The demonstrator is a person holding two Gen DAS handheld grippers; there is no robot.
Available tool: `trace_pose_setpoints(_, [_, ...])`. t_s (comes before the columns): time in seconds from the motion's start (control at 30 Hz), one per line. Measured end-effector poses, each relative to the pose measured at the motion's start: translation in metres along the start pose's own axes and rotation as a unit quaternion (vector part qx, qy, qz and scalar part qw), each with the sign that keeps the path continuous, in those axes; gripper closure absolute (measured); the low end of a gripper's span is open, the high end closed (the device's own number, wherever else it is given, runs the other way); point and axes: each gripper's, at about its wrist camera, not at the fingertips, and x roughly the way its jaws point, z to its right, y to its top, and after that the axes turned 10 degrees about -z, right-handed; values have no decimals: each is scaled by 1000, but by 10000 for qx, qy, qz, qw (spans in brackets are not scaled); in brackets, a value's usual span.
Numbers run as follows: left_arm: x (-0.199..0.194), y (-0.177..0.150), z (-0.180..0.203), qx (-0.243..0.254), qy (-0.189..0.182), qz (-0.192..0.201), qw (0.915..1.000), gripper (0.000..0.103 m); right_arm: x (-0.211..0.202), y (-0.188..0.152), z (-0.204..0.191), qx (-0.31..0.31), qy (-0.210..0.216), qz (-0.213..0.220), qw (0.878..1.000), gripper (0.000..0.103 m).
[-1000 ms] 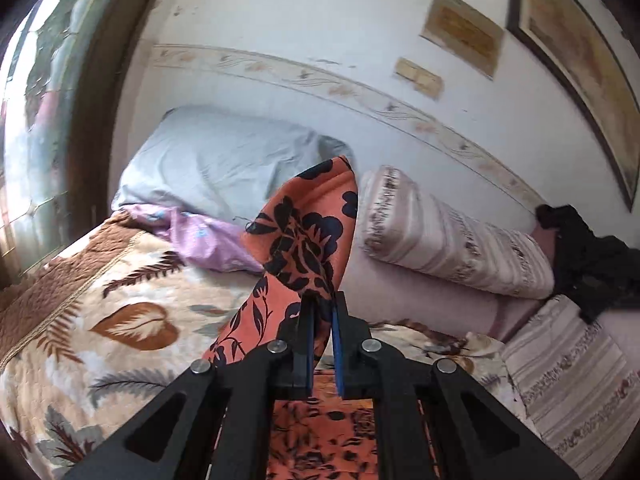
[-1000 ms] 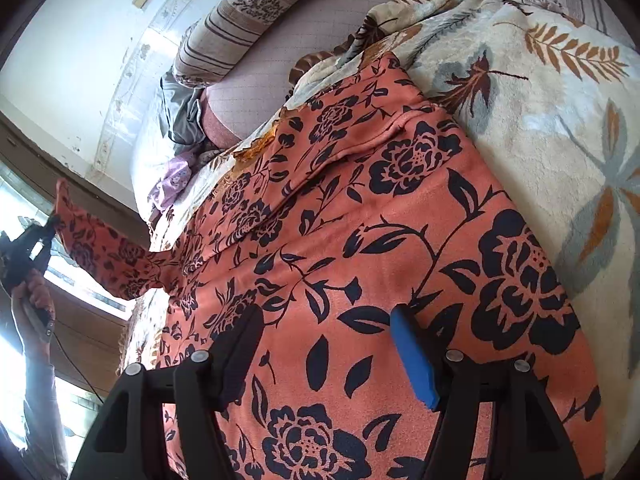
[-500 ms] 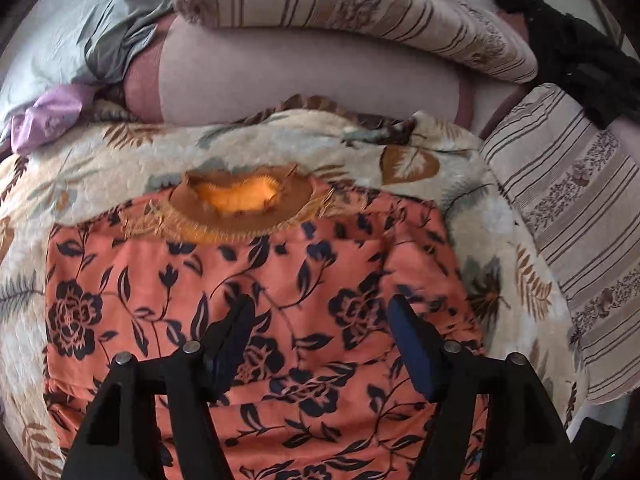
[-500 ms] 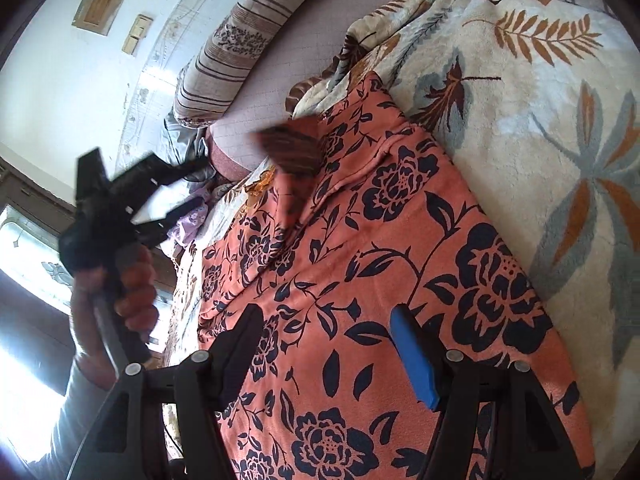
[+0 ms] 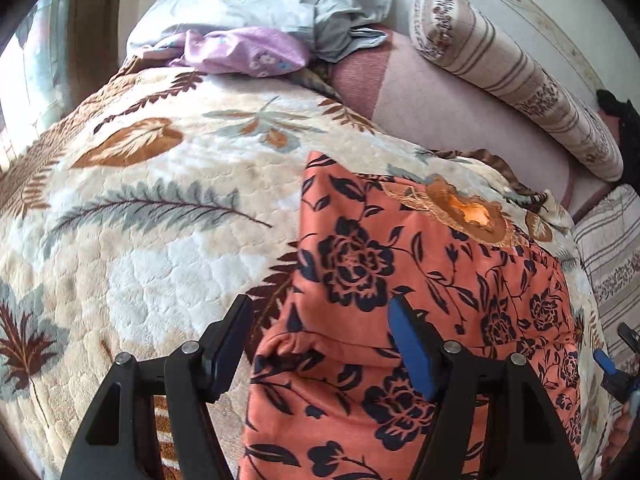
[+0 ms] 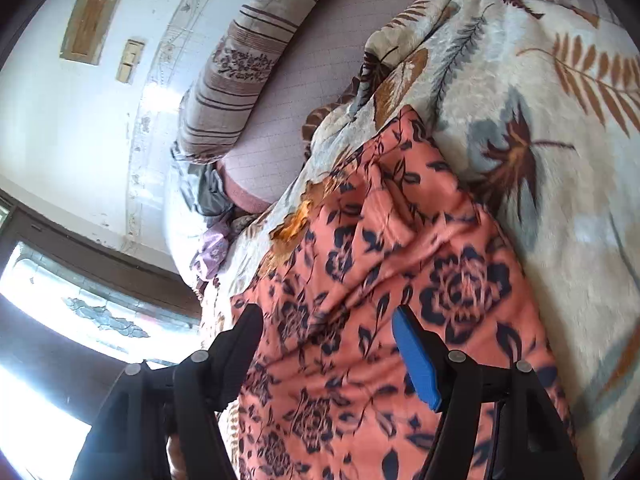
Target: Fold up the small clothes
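Note:
An orange garment with dark blue flowers point(image 5: 400, 288) lies flat on a cream leaf-print blanket point(image 5: 160, 216), its brown embroidered neckline point(image 5: 468, 212) at the far end. The sleeve is folded in over the body. My left gripper point(image 5: 320, 340) is open and empty, hovering over the garment's left edge. The garment also shows in the right wrist view point(image 6: 400, 280). My right gripper point(image 6: 326, 344) is open and empty above it. The right gripper's blue tip shows at the left wrist view's right edge point(image 5: 608, 364).
A striped bolster point(image 5: 520, 80) and a grey pillow point(image 5: 260, 4) lie at the head of the bed, with a crumpled lilac cloth point(image 5: 240, 52) beside them. A striped cushion point(image 5: 612, 264) is at the right. A window point(image 6: 60, 320) is on the left.
My left gripper let go of the raised sleeve, which now lies folded over the garment's body. The left gripper opened and swung down over the garment's left edge. My right gripper stayed open.

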Motion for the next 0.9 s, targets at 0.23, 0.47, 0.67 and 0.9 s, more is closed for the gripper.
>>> trace_pose_setpoints(0.23, [11,-13,-30,-214,-298,97,9993,33,70,64,5,164,-1442,-580,9877,35])
trace_pose_setpoints(0.47, [0,-12,-29,-289,-556,271,9977,33,77,55,-47,-911,-2284,-474,9682,87])
trace_pose_setpoints(0.67, [8,-9,-14,-168,-639,205,9976,33,85,39,-4,-576,-3167,-825,9432,25])
trace_pose_setpoints(0.9, [37,-14,-7,-18,-240,-152,9996,33,34,64,-17,-696,-2255,-92,9717,26])
